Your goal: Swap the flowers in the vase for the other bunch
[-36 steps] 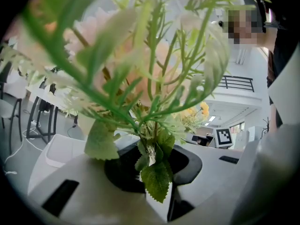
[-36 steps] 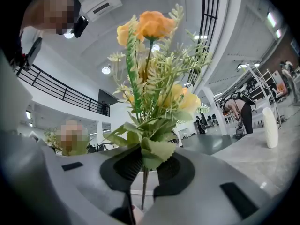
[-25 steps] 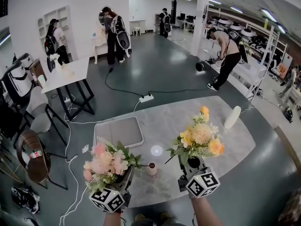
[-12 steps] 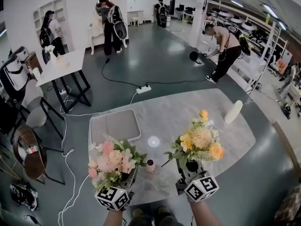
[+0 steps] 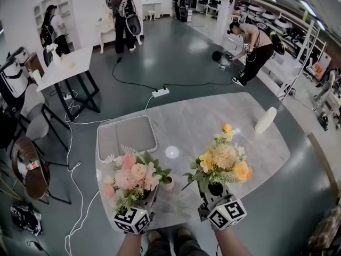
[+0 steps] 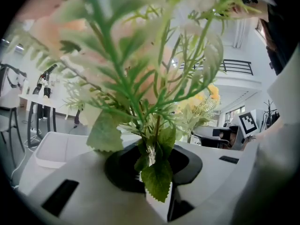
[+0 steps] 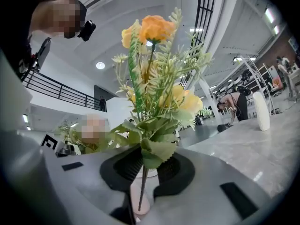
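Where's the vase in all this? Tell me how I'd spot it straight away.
Start at the big pale oval table. Near its front edge, between the pink bunch and the yellow bunch, stands the vase. It is a small pale pink pot with a dark mouth, far shorter than the tall white cylinder at the table's right edge.

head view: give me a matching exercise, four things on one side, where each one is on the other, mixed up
1 pink bunch
2 yellow bunch
3 small vase
4 pale tray

a in the right gripper
b on the far left part of the table
c on the table between the grippers
d in the left gripper

Pairs: 1-d, 2-a, 3-c, 4-b
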Motion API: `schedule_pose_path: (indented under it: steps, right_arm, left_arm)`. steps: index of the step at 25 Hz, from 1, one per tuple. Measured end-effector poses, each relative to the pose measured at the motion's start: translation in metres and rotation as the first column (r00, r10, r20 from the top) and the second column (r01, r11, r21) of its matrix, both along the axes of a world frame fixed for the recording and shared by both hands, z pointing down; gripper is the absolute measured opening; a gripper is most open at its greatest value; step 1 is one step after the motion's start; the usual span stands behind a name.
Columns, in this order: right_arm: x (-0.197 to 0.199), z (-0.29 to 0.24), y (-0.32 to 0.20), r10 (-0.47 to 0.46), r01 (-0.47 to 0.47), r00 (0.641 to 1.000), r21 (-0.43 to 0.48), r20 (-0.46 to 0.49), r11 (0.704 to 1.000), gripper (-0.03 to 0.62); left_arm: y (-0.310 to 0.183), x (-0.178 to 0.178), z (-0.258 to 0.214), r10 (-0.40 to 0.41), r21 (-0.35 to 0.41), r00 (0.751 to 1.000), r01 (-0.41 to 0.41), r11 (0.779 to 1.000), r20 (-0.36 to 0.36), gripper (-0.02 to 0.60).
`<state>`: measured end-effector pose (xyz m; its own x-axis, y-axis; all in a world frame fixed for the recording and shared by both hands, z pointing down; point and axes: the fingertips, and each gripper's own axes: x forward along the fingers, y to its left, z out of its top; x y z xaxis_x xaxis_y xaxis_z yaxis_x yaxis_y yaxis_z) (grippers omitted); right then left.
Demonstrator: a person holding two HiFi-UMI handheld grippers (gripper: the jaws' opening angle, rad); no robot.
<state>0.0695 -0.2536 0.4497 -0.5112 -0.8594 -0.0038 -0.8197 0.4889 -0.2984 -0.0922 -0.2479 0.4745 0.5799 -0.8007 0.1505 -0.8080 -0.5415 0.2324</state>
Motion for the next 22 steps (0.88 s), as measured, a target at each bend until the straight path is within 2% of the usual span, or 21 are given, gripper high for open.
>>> schedule_pose_path:
  steps: [6,22]
  right_arm:
    - [0.002,0.011,0.006,0.002,-0.002,1.0,-0.026,0.001,1.0,0.072]
    - [0.017,0.025,0.016,0.013,-0.013,1.0,-0.061,-0.004,0.998,0.072]
  left_arm:
    - [-0.004,0.011,0.008,0.015,-0.007,0.999,-0.015,1.0,0.037,0.097]
    - [-0.005,0.036,0.032,0.006,-0.027,0.999,-0.005,1.0,0.039,0.098]
